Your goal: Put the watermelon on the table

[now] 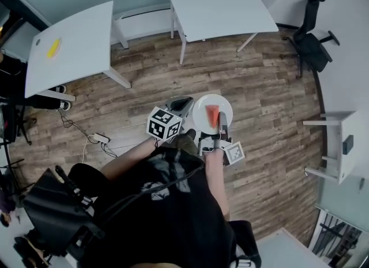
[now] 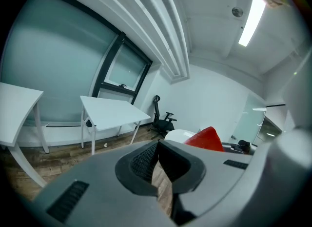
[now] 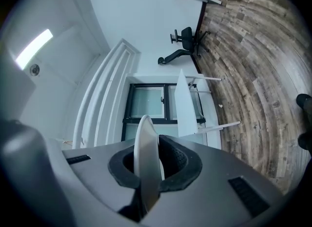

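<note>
Head view: left table carries only a small yellow item near its left edge. Left gripper: jaws together, nothing between them; the left gripper view agrees. White plate is in the air over the wood floor, on no table. The watermelon slice lies at the plate's middle. Right gripper: clamped on the plate's near rim, which shows edge-on in the right gripper view. Second table is ahead, well apart. Judgement: pickup done, carry under way, set-down on a table not yet done.
</note>
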`<action>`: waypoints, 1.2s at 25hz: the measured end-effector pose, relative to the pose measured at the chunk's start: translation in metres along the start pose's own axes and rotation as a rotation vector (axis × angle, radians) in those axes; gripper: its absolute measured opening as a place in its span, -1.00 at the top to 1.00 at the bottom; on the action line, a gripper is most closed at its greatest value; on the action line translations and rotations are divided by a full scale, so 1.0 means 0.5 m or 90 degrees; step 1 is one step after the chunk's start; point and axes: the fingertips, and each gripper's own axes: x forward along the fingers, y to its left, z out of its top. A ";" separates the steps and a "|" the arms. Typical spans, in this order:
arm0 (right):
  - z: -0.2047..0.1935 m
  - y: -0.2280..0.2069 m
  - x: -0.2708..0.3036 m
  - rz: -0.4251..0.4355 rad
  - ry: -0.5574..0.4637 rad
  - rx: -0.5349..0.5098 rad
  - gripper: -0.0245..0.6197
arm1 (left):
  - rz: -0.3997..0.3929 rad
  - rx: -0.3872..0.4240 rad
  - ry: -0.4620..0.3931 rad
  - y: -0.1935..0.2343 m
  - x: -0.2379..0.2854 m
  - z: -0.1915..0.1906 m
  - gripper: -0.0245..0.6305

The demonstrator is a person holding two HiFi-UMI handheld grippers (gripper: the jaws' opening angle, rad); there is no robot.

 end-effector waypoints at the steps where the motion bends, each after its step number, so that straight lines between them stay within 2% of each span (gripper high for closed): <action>1: 0.007 0.003 0.006 0.002 0.005 -0.003 0.85 | 0.000 0.003 -0.001 -0.004 0.010 0.006 0.91; 8: 0.114 0.001 0.048 0.000 0.009 0.004 0.84 | 0.006 0.003 -0.011 -0.045 0.111 0.037 0.91; 16: 0.240 -0.010 0.122 0.012 0.022 0.017 0.84 | 0.040 0.013 -0.023 -0.065 0.234 0.083 0.91; 24: 0.320 -0.048 0.252 -0.002 0.009 0.036 0.84 | 0.039 0.001 0.000 0.000 0.379 0.133 0.91; 30: 0.366 -0.059 0.433 -0.016 0.004 0.026 0.84 | 0.018 0.000 0.001 0.098 0.513 0.238 0.91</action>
